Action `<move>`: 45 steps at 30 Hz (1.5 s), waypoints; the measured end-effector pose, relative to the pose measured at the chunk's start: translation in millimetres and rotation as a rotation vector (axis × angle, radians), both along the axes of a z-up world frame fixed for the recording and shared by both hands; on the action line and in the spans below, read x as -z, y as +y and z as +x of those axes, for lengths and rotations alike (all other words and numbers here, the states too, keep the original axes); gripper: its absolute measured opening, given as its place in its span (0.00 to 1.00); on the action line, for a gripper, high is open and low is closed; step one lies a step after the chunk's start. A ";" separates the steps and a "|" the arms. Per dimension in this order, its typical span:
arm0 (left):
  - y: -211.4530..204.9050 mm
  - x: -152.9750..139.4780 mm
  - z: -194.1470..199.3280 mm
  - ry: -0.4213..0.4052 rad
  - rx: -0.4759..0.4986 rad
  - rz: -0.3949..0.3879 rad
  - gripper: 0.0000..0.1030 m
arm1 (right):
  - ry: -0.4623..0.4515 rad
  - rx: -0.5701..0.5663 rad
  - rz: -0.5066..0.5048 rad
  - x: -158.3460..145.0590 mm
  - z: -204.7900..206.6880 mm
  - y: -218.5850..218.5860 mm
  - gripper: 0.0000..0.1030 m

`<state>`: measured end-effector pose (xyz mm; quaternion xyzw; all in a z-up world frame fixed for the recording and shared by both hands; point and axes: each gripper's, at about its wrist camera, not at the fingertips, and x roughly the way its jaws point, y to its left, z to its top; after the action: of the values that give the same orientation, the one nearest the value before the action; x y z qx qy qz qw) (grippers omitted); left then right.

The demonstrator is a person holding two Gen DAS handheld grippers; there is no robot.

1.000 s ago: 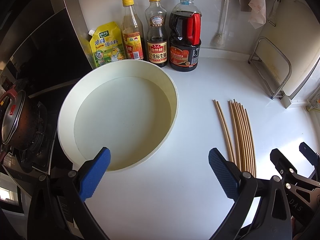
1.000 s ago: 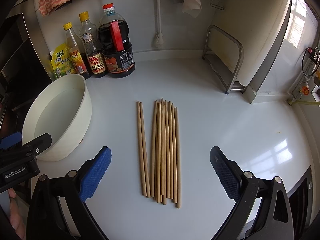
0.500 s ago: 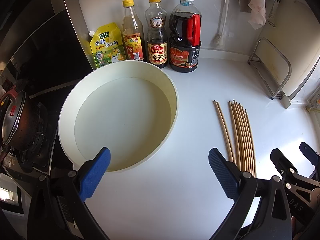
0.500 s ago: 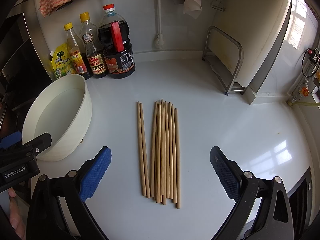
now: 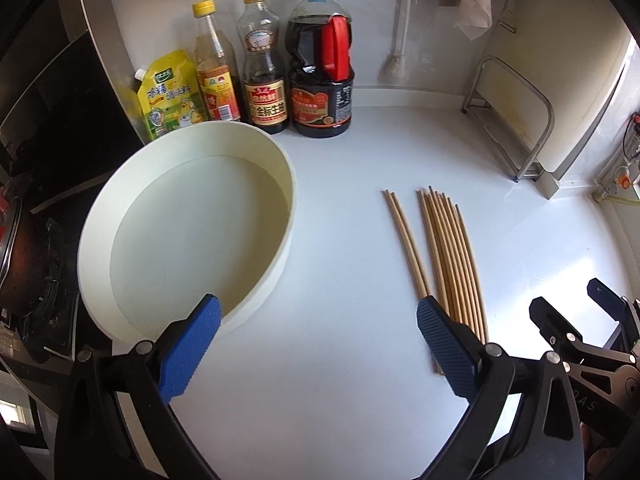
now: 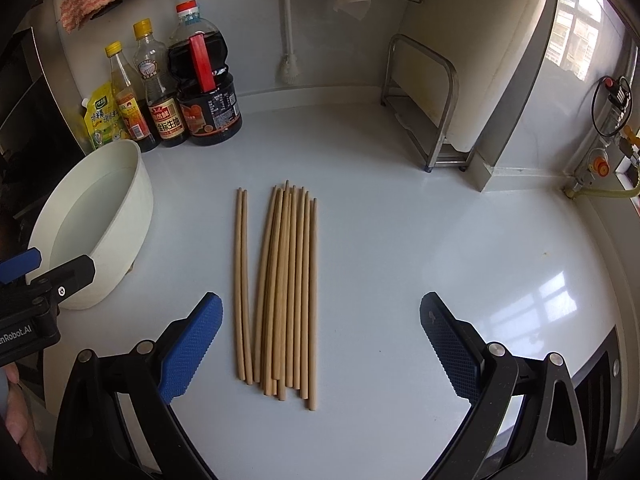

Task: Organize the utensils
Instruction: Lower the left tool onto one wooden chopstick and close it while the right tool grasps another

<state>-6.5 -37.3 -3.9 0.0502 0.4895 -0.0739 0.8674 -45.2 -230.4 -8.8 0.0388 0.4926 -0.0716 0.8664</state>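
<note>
Several wooden chopsticks [image 6: 284, 288] lie side by side on the white counter, a pair [image 6: 242, 288] set slightly apart on the left; they also show in the left wrist view [image 5: 444, 256]. A cream bowl [image 5: 188, 232] holding water sits at the left, also seen in the right wrist view [image 6: 92, 228]. My left gripper [image 5: 318, 344] is open and empty, hovering between bowl and chopsticks. My right gripper [image 6: 320, 344] is open and empty, just in front of the chopsticks' near ends.
Three sauce bottles [image 5: 320, 76] and a yellow seasoning pouch [image 5: 170, 98] stand at the back wall. A metal rack [image 6: 424, 116] stands back right by a cream board. A stove with a pot [image 5: 16, 264] lies left of the bowl.
The left wrist view has shifted right, so the bowl sits further left and the chopsticks nearer the middle. The right gripper has barely moved. Both stay open.
</note>
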 end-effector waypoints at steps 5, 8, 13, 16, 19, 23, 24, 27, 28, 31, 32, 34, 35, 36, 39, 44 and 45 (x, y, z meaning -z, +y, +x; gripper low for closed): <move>-20.9 17.8 5.0 0.008 0.015 -0.034 0.94 | 0.044 -0.022 0.023 27.3 4.7 -20.0 0.92; -27.8 33.0 11.1 0.021 -0.003 -0.049 0.94 | 0.057 -0.009 0.046 44.9 11.2 -31.3 0.92; -38.4 57.8 17.6 0.046 -0.015 -0.009 0.94 | 0.092 0.003 0.052 74.1 24.4 -43.8 0.92; -42.1 71.0 20.9 0.070 -0.022 -0.001 0.94 | 0.104 -0.007 0.042 87.2 31.8 -45.9 0.92; -43.5 81.1 23.6 0.096 -0.031 -0.019 0.94 | 0.106 -0.027 0.030 95.2 38.1 -45.2 0.92; -46.8 88.2 26.8 0.104 -0.039 -0.024 0.94 | 0.110 -0.045 0.009 100.2 44.4 -41.6 0.92; -46.6 89.1 27.8 0.106 -0.042 -0.030 0.94 | 0.107 -0.049 0.002 100.8 45.2 -40.8 0.92; -46.0 91.8 28.3 0.097 -0.061 -0.047 0.94 | 0.097 -0.049 -0.029 102.5 47.0 -39.0 0.92; -45.9 92.7 27.9 0.090 -0.064 -0.051 0.94 | 0.101 -0.055 -0.029 103.9 47.3 -38.6 0.92; -49.3 97.3 29.6 0.100 -0.064 -0.025 0.94 | 0.114 -0.071 -0.026 108.1 47.6 -36.5 0.92; -50.3 98.8 30.5 0.103 -0.063 -0.017 0.94 | 0.119 -0.075 -0.025 109.3 47.6 -35.9 0.92; -50.5 100.5 30.8 0.106 -0.065 -0.014 0.94 | 0.120 -0.080 -0.031 109.9 47.1 -35.4 0.92; -50.1 101.4 31.1 0.109 -0.067 -0.014 0.94 | 0.123 -0.082 -0.035 110.0 47.0 -35.1 0.92; -50.2 102.4 31.8 0.113 -0.068 -0.013 0.94 | 0.123 -0.083 -0.036 110.1 46.9 -35.5 0.92; -51.4 105.0 33.6 0.121 -0.071 -0.012 0.94 | 0.119 -0.078 -0.040 110.2 47.5 -38.5 0.92; -53.9 109.7 39.3 0.140 -0.070 -0.011 0.94 | 0.121 -0.068 -0.056 113.5 49.0 -46.2 0.92; -54.2 110.8 40.6 0.144 -0.070 -0.012 0.94 | 0.121 -0.064 -0.053 114.0 48.8 -48.5 0.92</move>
<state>34.0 -91.5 -114.8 0.0222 0.5517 -0.0499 0.8322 3.7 -278.9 -122.8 -0.0043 0.5429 -0.0589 0.8377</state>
